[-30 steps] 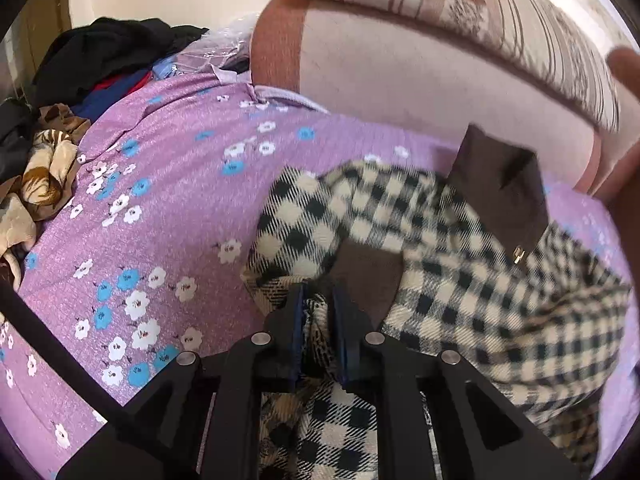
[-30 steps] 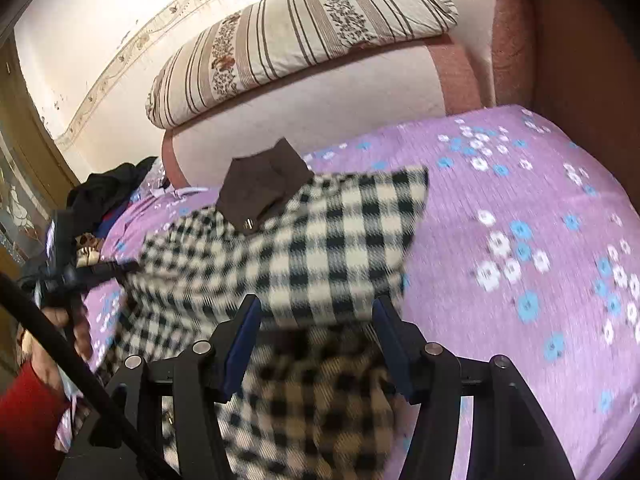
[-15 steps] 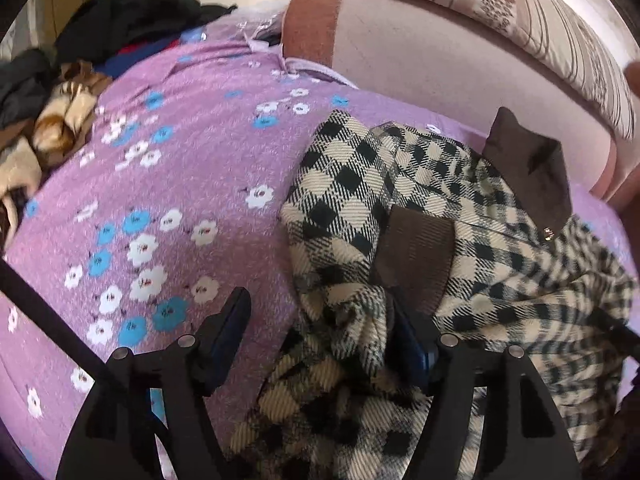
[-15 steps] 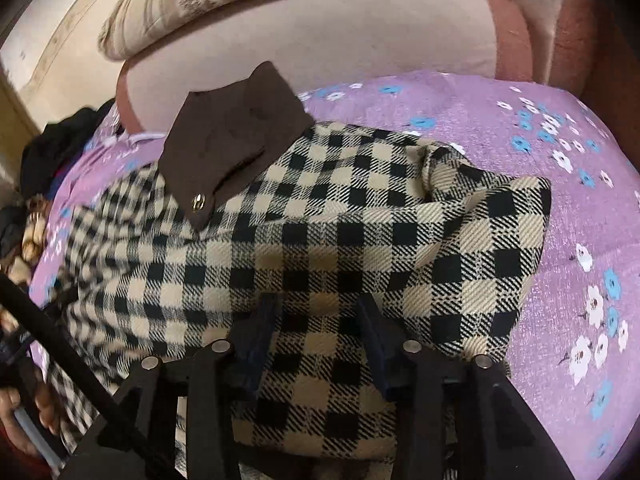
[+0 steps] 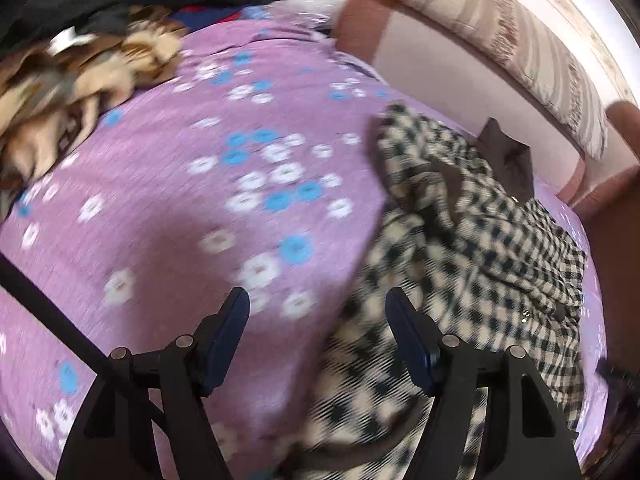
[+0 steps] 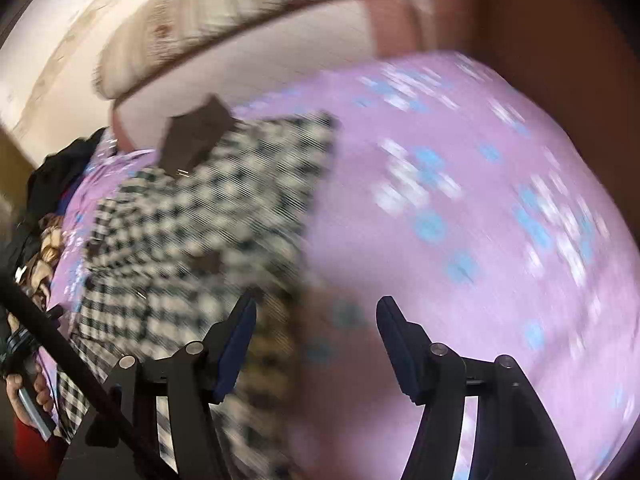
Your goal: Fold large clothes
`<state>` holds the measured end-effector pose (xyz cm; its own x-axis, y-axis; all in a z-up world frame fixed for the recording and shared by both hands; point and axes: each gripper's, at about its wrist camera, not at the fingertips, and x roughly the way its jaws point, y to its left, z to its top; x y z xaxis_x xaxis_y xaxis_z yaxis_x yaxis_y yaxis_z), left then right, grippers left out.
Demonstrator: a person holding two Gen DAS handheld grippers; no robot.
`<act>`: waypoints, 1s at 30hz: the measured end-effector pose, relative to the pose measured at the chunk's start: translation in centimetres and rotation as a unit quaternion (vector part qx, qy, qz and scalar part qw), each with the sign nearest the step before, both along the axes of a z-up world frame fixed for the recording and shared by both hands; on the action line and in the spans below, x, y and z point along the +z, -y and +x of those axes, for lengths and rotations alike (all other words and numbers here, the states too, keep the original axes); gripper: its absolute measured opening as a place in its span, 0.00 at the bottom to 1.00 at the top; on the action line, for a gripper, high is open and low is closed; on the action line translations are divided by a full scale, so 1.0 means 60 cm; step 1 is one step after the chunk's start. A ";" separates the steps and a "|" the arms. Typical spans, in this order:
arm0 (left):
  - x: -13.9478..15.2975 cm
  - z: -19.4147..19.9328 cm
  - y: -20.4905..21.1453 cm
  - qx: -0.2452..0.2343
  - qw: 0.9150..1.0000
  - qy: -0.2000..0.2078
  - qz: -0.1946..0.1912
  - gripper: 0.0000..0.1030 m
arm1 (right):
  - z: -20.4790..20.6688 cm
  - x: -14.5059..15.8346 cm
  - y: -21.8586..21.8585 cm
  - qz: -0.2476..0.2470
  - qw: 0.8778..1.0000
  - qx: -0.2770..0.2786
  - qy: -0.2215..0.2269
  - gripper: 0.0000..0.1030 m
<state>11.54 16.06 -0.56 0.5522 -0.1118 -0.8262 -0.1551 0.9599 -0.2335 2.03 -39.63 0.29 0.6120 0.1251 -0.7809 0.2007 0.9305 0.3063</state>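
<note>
A black-and-cream checked coat (image 5: 460, 248) with a brown collar (image 5: 508, 164) lies rumpled on a purple flowered bedsheet (image 5: 180, 208). My left gripper (image 5: 317, 300) is open at the coat's left edge; blurred checked cloth lies under its right finger and bare sheet under the left, with nothing pinched. In the right wrist view, which is smeared by motion, the coat (image 6: 208, 208) and its collar (image 6: 196, 136) sit to the left. My right gripper (image 6: 317, 306) hovers over the sheet (image 6: 460, 220) at the coat's right edge, its jaws opening with nothing between them.
A heap of brown, black and blue clothes (image 5: 80, 72) fills the far left of the bed. A pink bolster (image 5: 440, 64) with a striped pillow (image 5: 500, 28) on it runs along the back. A person's hand (image 6: 24, 392) shows at the lower left.
My left gripper let go of the checked cloth, opened wide and slid left off the coat. My right gripper narrowed over the coat, then widened again and swung right toward bare sheet.
</note>
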 end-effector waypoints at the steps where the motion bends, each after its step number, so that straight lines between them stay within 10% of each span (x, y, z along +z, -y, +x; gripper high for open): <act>1: -0.001 -0.008 -0.007 0.003 1.000 0.000 0.000 0.68 | -0.012 -0.015 0.014 0.017 1.000 -0.014 -0.008 0.65; 17: -0.043 -0.118 0.010 -0.101 0.985 -0.036 -0.137 0.50 | -0.113 -0.111 0.022 0.279 0.960 0.009 0.019 0.69; 30: -0.040 -0.182 -0.004 -0.098 0.978 -0.027 -0.183 0.50 | -0.143 -0.128 -0.081 0.303 0.950 0.078 0.013 0.69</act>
<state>0.62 16.32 -2.99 0.4475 -0.5043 -0.7385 0.0022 0.8264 -0.5630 -6.54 -34.79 -7.37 0.5678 0.6372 -0.5211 0.0603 0.5992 0.7984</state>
